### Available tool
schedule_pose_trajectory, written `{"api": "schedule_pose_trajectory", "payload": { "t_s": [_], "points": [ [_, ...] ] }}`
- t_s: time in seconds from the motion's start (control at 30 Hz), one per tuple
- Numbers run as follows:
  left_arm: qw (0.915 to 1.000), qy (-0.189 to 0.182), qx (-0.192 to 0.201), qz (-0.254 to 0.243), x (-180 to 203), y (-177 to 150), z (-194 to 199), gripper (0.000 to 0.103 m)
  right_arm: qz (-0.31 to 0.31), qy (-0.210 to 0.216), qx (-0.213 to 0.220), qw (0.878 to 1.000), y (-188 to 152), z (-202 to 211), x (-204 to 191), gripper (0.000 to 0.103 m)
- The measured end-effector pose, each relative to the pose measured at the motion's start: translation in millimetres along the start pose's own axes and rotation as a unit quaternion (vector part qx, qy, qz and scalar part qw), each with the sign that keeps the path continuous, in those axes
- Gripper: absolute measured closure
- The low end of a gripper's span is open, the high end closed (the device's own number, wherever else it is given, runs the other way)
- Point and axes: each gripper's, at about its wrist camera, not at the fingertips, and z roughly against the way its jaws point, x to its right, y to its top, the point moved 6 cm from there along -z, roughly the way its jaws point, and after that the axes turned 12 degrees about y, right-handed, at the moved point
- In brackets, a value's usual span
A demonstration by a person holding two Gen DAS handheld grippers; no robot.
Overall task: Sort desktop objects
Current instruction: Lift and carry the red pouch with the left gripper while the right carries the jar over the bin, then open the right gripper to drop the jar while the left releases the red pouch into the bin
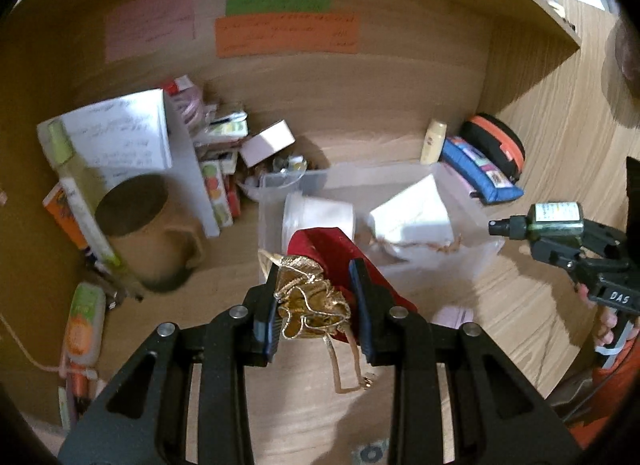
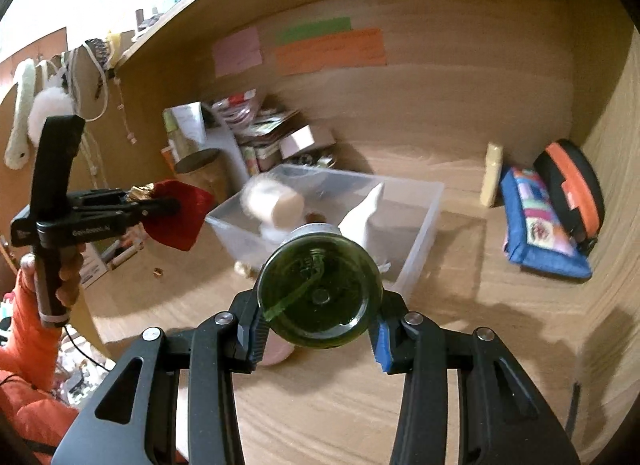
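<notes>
Wooden walls close the table [image 2: 460, 345] at the back and at both sides, and coloured paper notes [image 1: 286, 37] are stuck on the back wall. Near the middle of the table stands a clear plastic box [image 1: 472, 261], and inside it lie a white cup [image 1: 320, 217] on its side and a folded white paper [image 1: 412, 213].

The left claw [image 1: 316, 301] is clenched on a red pouch [image 1: 348, 253] by its gold gathered neck, and holds it in the air just in front of the near edge of the box. Thin gold cords hang down from the pouch.

The right claw [image 2: 320, 329] is grasping a green glass bottle [image 2: 320, 289] between its two fingers. In the right wrist view only the round bottom of the bottle shows; in the left wrist view the bottle lies sideways, its black spray top pointing toward the box, above the table to the right of the box.

At the back left corner are a brown mug [image 1: 148, 229], books and small packets in a heap. At the back right corner are a pale yellow bottle [image 1: 434, 141], a blue pencil case [image 1: 480, 173] and a black and orange case [image 1: 496, 145], close together.
</notes>
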Motion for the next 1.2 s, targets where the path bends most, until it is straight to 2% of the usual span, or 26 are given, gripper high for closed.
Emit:
{"api": "schedule_pose_trajectory", "payload": {
  "t_s": [0.33,0.67,0.93,1.2],
  "points": [
    [0.9997,-0.019,0.001,-0.015,15.0,39.1,-27.1,0.072,0.005,-0.042,0.004,0.999,22.6,-14.0,27.8,0.065],
    [0.9992,-0.026,-0.008,-0.031,39.6,62.6,-65.2,0.072,0.008,-0.056,-0.008,0.998,44.0,-40.7,49.3,0.065],
    [0.9982,-0.028,-0.028,-0.045,57.7,69.6,-97.8,0.072,0.002,-0.081,-0.033,0.996,50.3,-69.8,71.4,0.065],
    [0.996,-0.038,-0.057,-0.056,73.7,63.4,-130.7,0.072,0.008,-0.098,-0.058,0.993,47.4,-94.6,82.2,0.065]
  ]
}}
